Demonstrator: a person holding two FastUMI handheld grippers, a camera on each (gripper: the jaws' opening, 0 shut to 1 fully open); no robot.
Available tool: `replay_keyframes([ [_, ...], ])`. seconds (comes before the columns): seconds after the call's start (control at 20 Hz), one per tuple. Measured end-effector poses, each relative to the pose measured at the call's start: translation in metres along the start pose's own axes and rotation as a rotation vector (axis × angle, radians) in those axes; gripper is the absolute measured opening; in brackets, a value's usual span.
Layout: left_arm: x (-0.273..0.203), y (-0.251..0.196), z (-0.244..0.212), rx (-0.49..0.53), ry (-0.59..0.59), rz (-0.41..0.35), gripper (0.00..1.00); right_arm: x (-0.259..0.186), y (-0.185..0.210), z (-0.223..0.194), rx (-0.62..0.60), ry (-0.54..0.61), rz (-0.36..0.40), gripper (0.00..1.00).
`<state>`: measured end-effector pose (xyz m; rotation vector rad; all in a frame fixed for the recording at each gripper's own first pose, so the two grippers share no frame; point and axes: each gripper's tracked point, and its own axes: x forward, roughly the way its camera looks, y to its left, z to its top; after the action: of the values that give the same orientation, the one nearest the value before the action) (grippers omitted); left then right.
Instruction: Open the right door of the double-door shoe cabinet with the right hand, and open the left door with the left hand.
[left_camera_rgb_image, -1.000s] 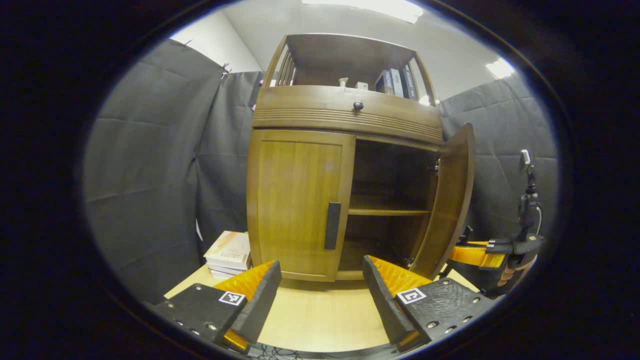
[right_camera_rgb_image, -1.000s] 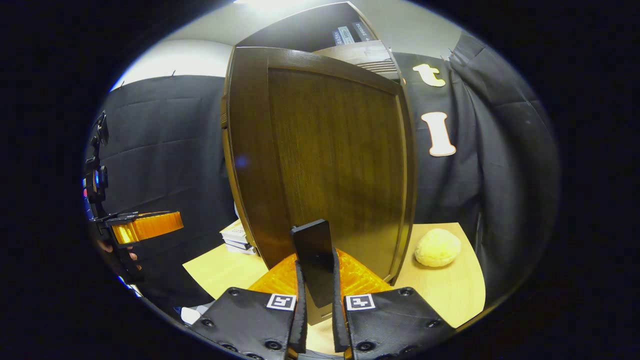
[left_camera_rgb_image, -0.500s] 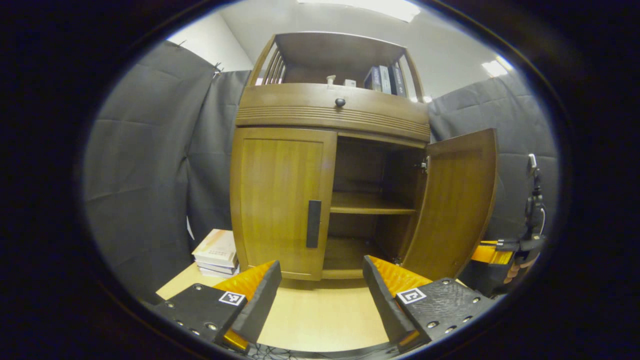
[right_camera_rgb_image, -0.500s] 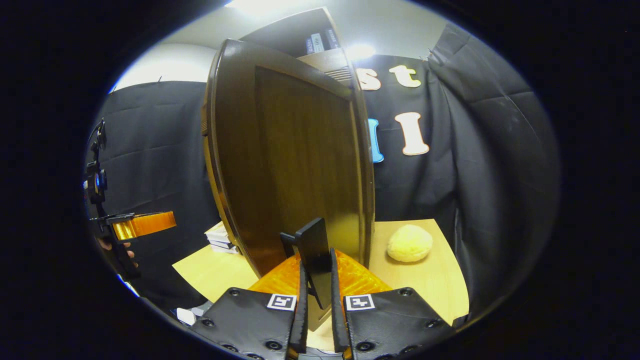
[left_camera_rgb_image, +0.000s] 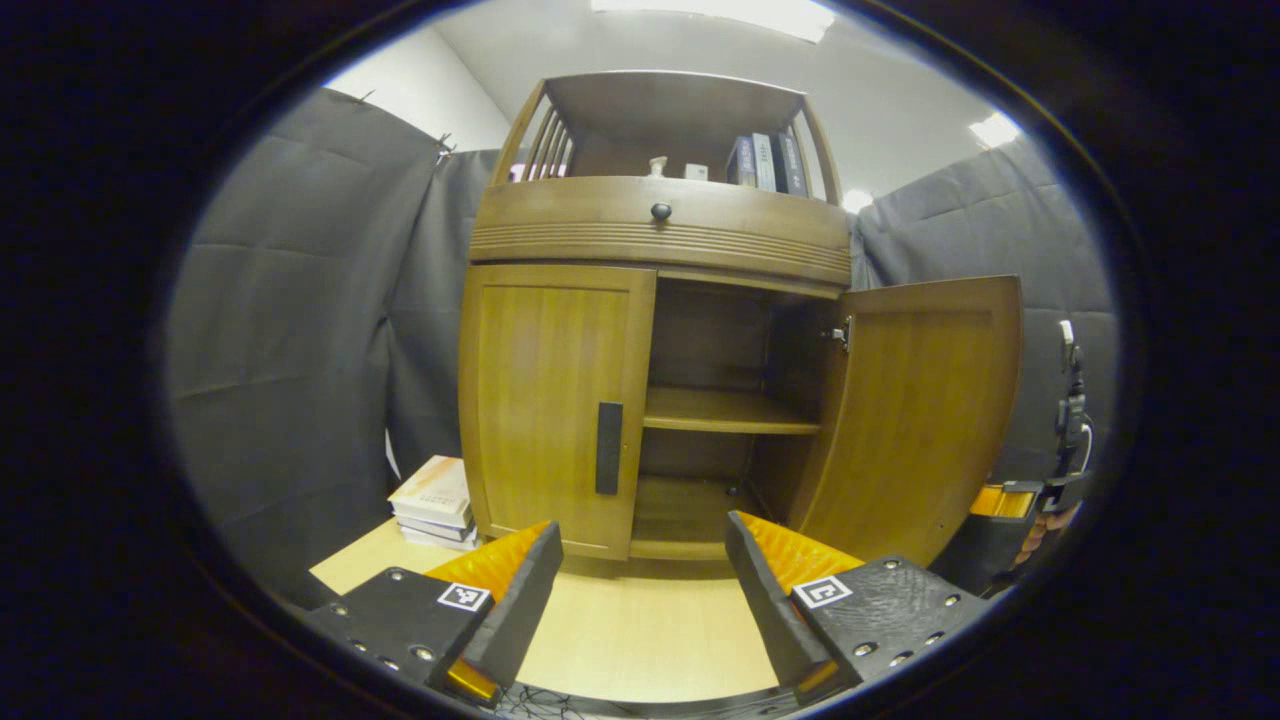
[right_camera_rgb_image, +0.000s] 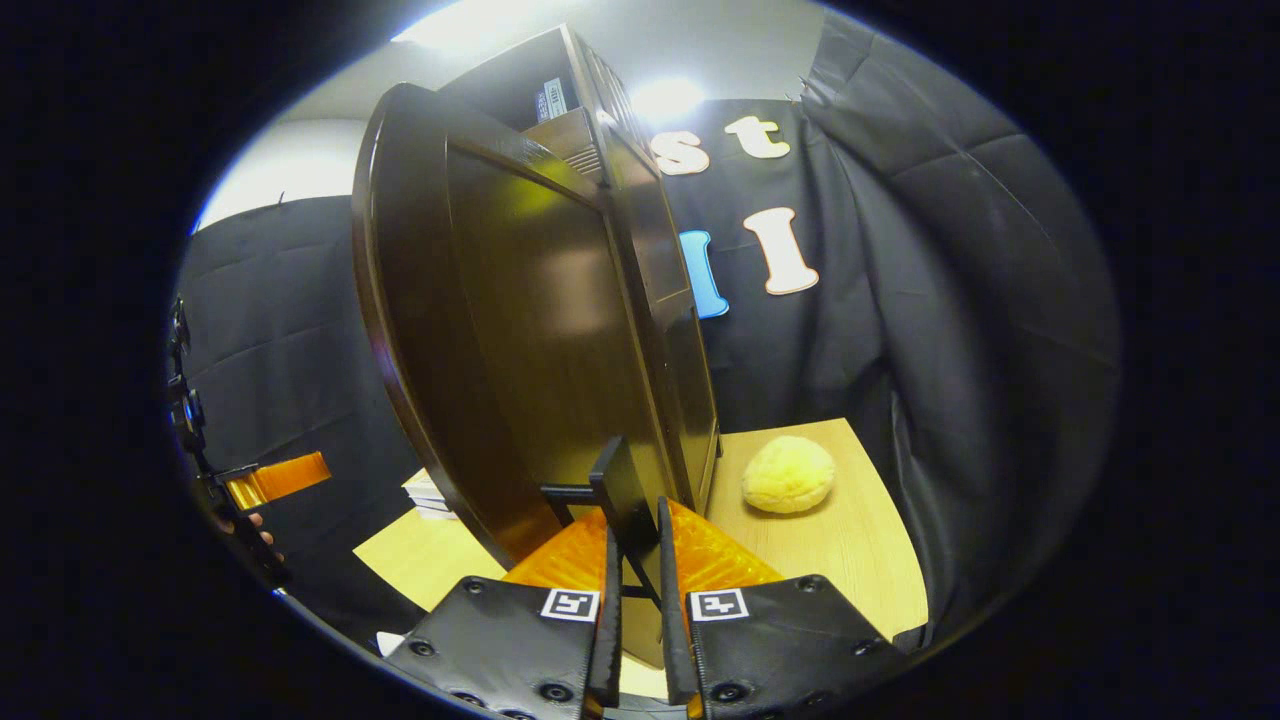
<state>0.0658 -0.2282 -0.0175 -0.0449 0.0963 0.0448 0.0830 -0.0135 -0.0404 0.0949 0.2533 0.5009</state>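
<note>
Two doors fronted the shoe cabinet (left_camera_rgb_image: 660, 230) on the table (left_camera_rgb_image: 640, 630): in the left gripper view the left door (left_camera_rgb_image: 550, 400) sat closed, its dark handle (left_camera_rgb_image: 609, 448) near the inner edge, while the right door (left_camera_rgb_image: 920, 420) stood swung wide, its inner face turned toward the camera. That view also showed the cabinet's inside, with a shelf (left_camera_rgb_image: 725, 410) across the middle, a drawer knob (left_camera_rgb_image: 661, 211) above the doors, and books (left_camera_rgb_image: 765, 162) on the open top shelf. The left tool (left_camera_rgb_image: 640, 590) hung released in front of the cabinet, its fingers (left_camera_rgb_image: 520, 590) spread wide apart and touching nothing.

The right gripper view gave the outer face of the right door (right_camera_rgb_image: 520, 340), dark and glossy, seen nearly edge-on beside the cabinet's side. There the right tool (right_camera_rgb_image: 637, 610) was clenched on the right door's handle (right_camera_rgb_image: 625, 500), both fingers (right_camera_rgb_image: 605, 620) pressed against the flat dark bar. A yellow rounded soft thing (right_camera_rgb_image: 788, 475) lay on the table (right_camera_rgb_image: 850, 540) just past the door's far edge, near the booth wall. The left tool (right_camera_rgb_image: 275, 478) appeared far off at the left rim, held by a hand (right_camera_rgb_image: 255, 525).

A stack of books (left_camera_rgb_image: 435, 495) lay on the table just left of the cabinet, beside the closed door. At the right rim of the left gripper view, part of the right tool (left_camera_rgb_image: 1010, 500) showed beyond the open door's edge, which hid its fingertips.
</note>
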Motion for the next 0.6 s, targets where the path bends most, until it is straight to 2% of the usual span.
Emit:
replay_keyframes([
  [0.15,-0.004,-0.004,-0.003,-0.035,0.012,-0.009,0.96,-0.001,-0.005,-0.001,-0.026,0.008,-0.025,0.19],
  [0.3,-0.009,0.007,-0.011,-0.004,0.039,-0.007,0.94,-0.015,-0.007,-0.004,-0.014,0.023,-0.059,0.19],
  [0.45,-0.005,0.02,-0.017,0.018,0.06,-0.038,0.95,-0.032,-0.016,-0.008,-0.048,0.035,-0.148,0.19],
  [0.55,0.0,0.036,-0.011,0.013,0.051,-0.062,0.96,-0.046,-0.018,-0.009,-0.053,0.036,-0.227,0.13],
  [0.6,0.002,0.046,-0.007,0.01,0.043,-0.07,0.96,-0.047,-0.015,-0.007,-0.056,0.032,-0.253,0.23],
])
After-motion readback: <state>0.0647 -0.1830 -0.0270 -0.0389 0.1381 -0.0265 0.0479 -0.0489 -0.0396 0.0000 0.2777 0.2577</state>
